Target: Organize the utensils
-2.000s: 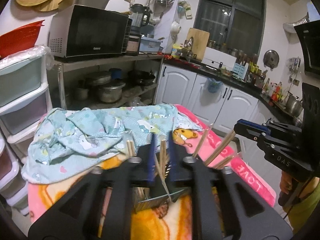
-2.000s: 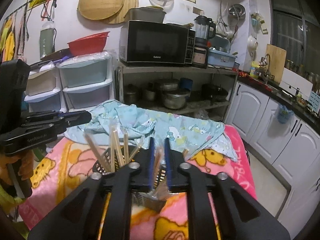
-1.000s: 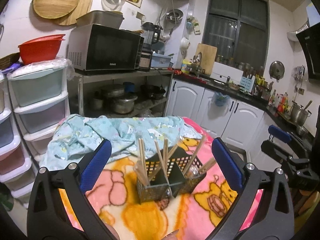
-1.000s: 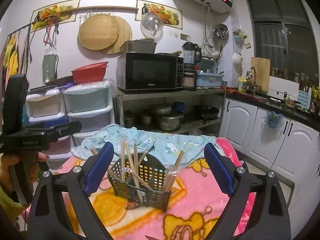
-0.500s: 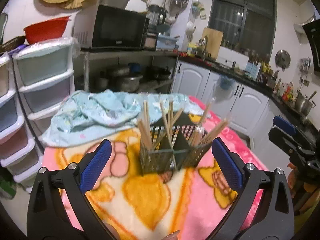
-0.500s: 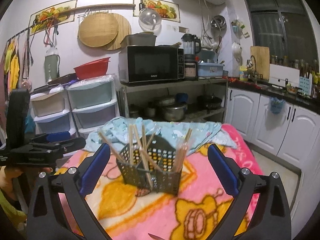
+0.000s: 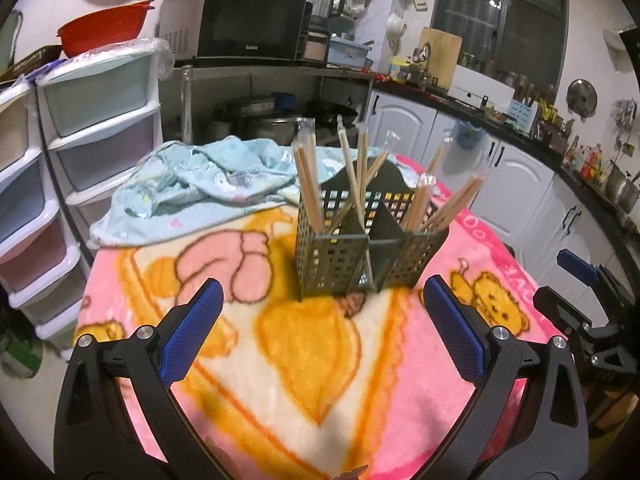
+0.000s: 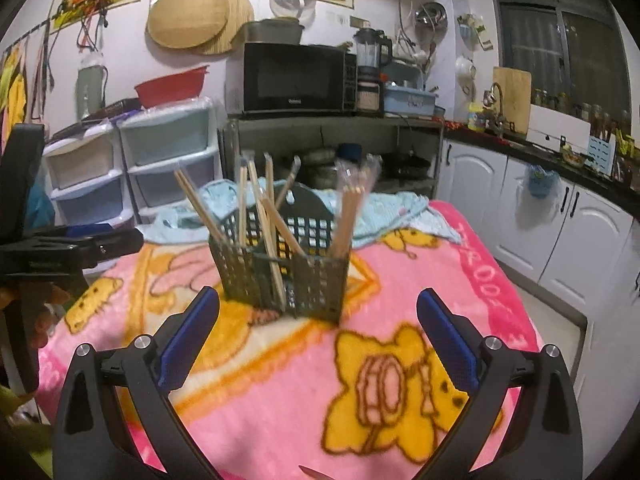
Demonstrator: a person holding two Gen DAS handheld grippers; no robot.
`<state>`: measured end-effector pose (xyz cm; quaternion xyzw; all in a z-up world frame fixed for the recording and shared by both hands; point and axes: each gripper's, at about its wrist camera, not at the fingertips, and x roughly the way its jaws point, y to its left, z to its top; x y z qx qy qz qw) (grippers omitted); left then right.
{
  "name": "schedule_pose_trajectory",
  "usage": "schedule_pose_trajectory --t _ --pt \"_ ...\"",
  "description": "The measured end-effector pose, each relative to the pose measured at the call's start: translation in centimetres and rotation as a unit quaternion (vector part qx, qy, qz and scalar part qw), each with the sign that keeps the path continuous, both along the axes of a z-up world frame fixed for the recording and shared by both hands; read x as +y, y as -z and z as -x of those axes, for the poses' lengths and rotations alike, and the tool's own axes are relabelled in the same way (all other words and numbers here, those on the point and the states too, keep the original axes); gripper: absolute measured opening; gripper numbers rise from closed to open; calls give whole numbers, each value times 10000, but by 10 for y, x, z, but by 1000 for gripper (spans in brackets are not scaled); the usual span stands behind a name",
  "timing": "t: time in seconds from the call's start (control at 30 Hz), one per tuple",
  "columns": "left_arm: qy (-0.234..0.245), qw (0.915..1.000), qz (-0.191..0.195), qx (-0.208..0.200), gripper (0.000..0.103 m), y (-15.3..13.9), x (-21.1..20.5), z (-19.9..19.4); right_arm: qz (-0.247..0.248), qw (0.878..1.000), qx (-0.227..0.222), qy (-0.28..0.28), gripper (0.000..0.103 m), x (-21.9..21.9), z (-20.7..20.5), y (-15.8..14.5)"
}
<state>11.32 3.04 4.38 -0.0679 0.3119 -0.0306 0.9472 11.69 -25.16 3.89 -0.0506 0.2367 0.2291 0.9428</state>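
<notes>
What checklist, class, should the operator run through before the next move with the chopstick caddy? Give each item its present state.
1. Left gripper open, holding nothing: ok.
2. Right gripper open, holding nothing: ok.
3. Caddy standing upright on the blanket: ok.
4. Chopsticks all inside the caddy, none loose on the blanket: ok.
5. Chopsticks sorted evenly by compartment: cannot tell.
6. Blue cloth apart from the caddy: cannot tell.

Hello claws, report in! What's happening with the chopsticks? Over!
Left claw open, empty. Right claw open, empty. Chopsticks standing in basket. Nothing between claws and basket.
</notes>
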Motion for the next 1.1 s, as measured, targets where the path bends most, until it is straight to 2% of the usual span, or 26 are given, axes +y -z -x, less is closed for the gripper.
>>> schedule_pose_trajectory --t 0.3,0.57,0.87,1.1 --pt "-116 9997 -205 1 92 24 -12 12 -195 9996 67 199 96 -10 1 19" --pt "-179 9990 -340 -236 92 37 -23 20 -410 9985 -53 369 96 -21 3 32" --pt "-262 9965 -474 -636 92 53 -35 32 -539 9964 -411 510 96 -27 9 48" --pt "-412 9952 -502 -738 92 63 -37 38 -587 9947 -665 526 96 -25 17 53"
